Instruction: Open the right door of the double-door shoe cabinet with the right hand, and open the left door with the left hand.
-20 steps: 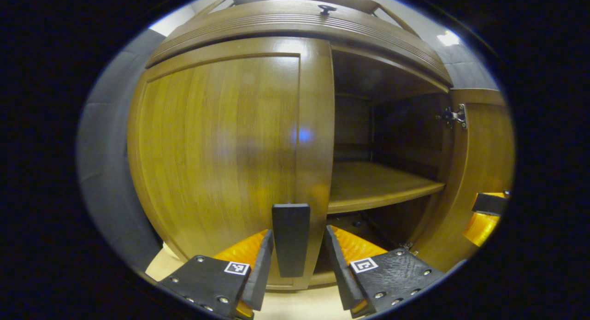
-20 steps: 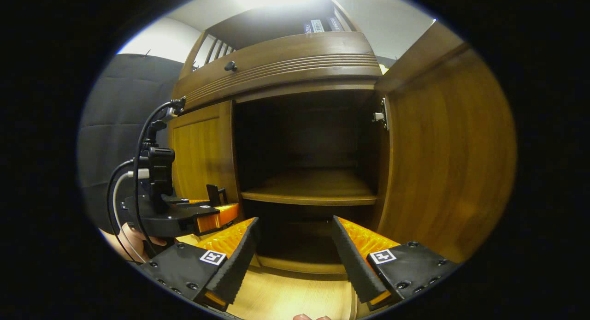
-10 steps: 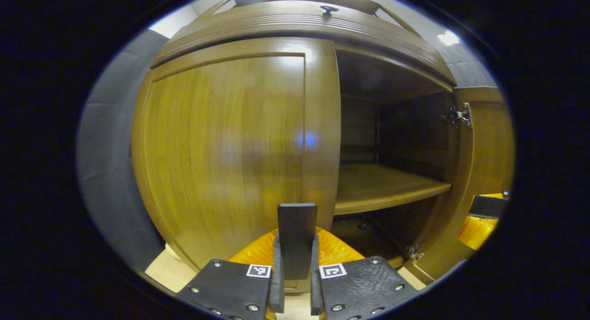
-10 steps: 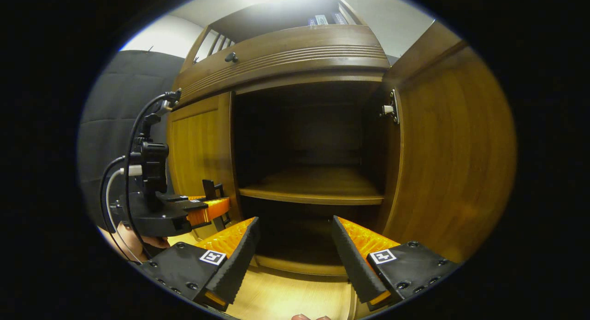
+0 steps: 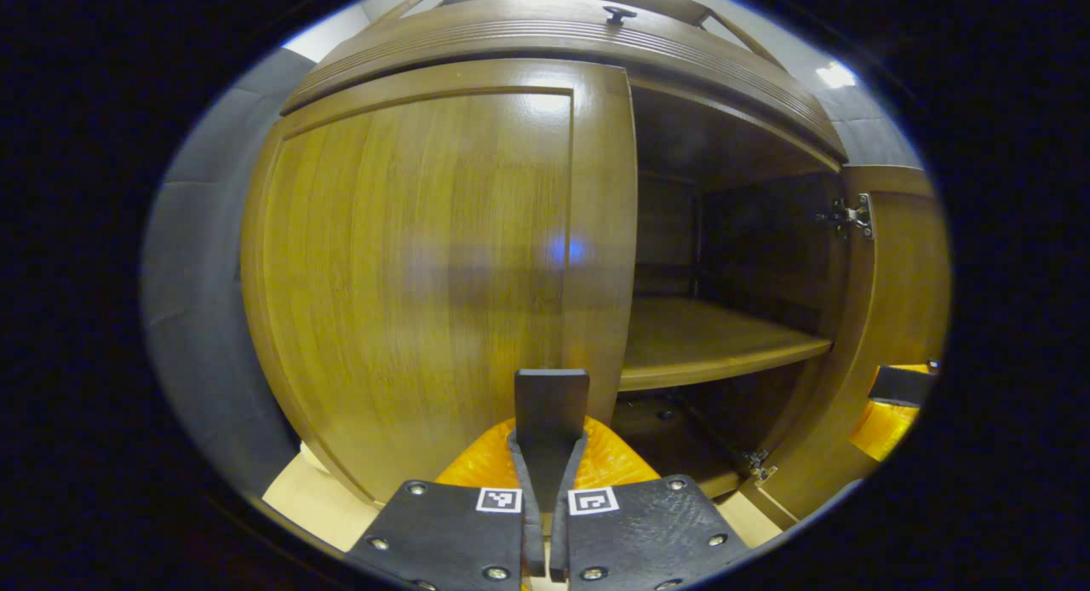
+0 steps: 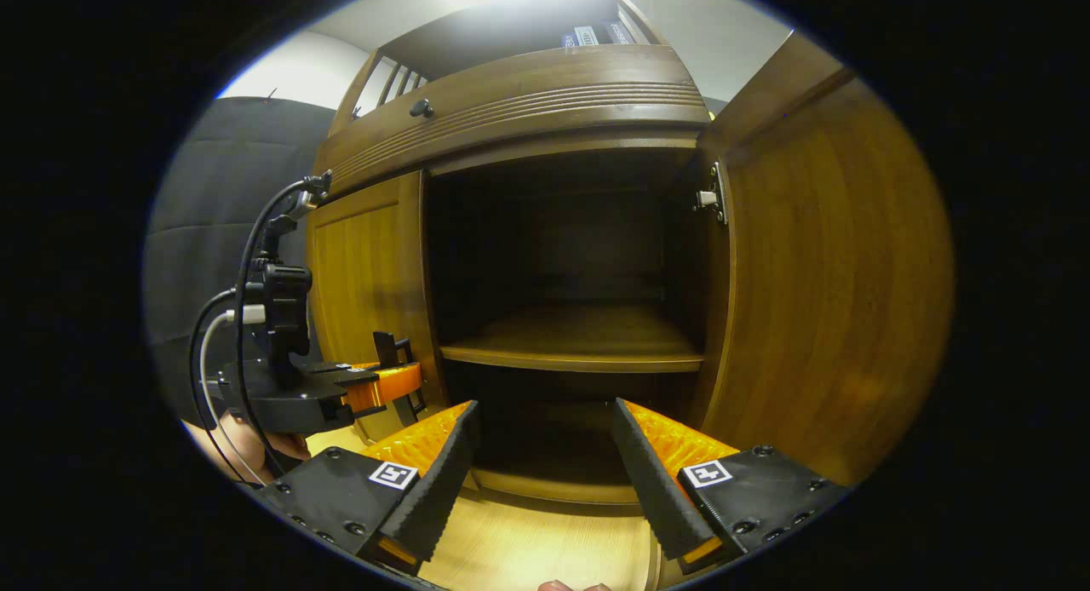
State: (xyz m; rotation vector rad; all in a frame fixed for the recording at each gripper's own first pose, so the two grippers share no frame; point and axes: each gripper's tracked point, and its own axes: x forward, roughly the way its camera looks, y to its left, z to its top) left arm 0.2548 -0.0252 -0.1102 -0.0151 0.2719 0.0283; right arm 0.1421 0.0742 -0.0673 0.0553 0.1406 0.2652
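A: Where does the left tool stand?

B: In the left gripper view its two fingers are clenched on the dark upright handle at the bottom of the left door, close to that door's free inner edge. Both fingers press on the handle's sides.

A: And the door itself?

B: The left door looks barely off the cabinet front, its free edge running straight up beside the dark opening. In the right gripper view the left tool shows at that door's lower edge, cables looping up from it, with part of a hand beneath.

A: The right tool?

B: The right tool is released: its fingers stand well apart with nothing between them, in front of the cabinet's bottom edge, facing the opening.

A: And the right door?

B: The right door is swung wide, standing out from the cabinet's right side on its hinge. Its inner face fills the right of that view, near the right finger but not touching it.

A: How much room is there?

B: The right half of the shoe cabinet is open. A shelf crosses it at mid-height, bare, with dark space above and below. A pale floor lies under the right tool. Left of the cabinet hangs the dark booth wall, close beside the left door's hinged edge.
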